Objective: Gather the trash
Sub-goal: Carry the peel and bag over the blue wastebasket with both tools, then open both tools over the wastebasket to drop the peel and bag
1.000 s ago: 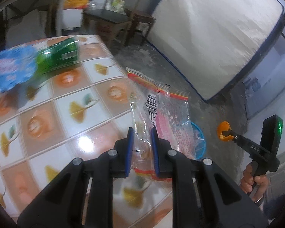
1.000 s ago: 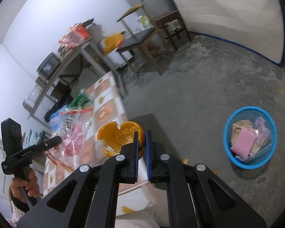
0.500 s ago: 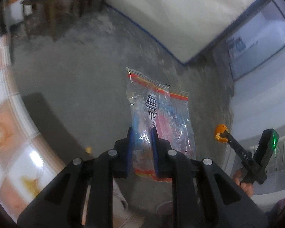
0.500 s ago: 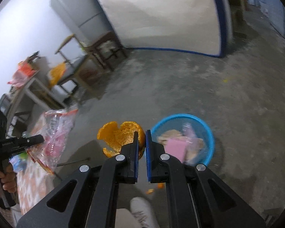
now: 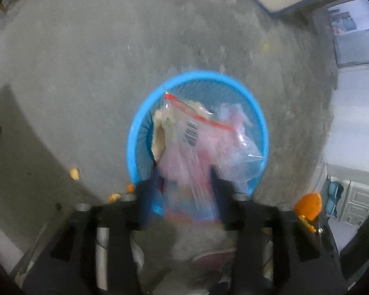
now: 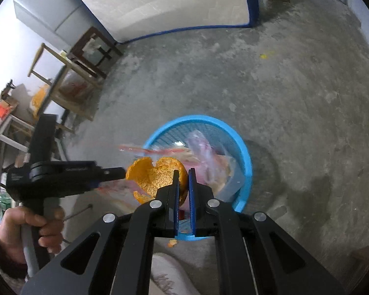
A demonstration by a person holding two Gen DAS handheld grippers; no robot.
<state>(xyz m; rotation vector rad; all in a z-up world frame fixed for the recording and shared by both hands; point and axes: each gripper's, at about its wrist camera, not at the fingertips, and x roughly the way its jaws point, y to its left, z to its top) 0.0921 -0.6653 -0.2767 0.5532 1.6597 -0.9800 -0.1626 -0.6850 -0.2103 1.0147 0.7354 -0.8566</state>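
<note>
My left gripper (image 5: 184, 172) hangs over the blue mesh basket (image 5: 145, 127) on the floor, jaws wide apart. The clear zip bag (image 5: 199, 142) with a red strip and pink contents lies blurred between them, over the basket. My right gripper (image 6: 183, 174) is shut on an orange peel (image 6: 155, 177), held just above the near left rim of the basket (image 6: 243, 152). The left gripper shows in the right wrist view (image 6: 110, 173), left of the peel. The peel also shows in the left wrist view (image 5: 307, 206).
The basket holds paper and plastic scraps (image 6: 206, 152). Small peel bits (image 5: 73, 173) lie on the concrete floor beside it. Wooden chairs (image 6: 86, 56) and a leaning mattress (image 6: 174, 2) stand further off. A shoe (image 6: 169, 277) is below the right gripper.
Both grippers swung from the table to above the basket. The left gripper's jaws opened around the zip bag. The right gripper still grips the peel.
</note>
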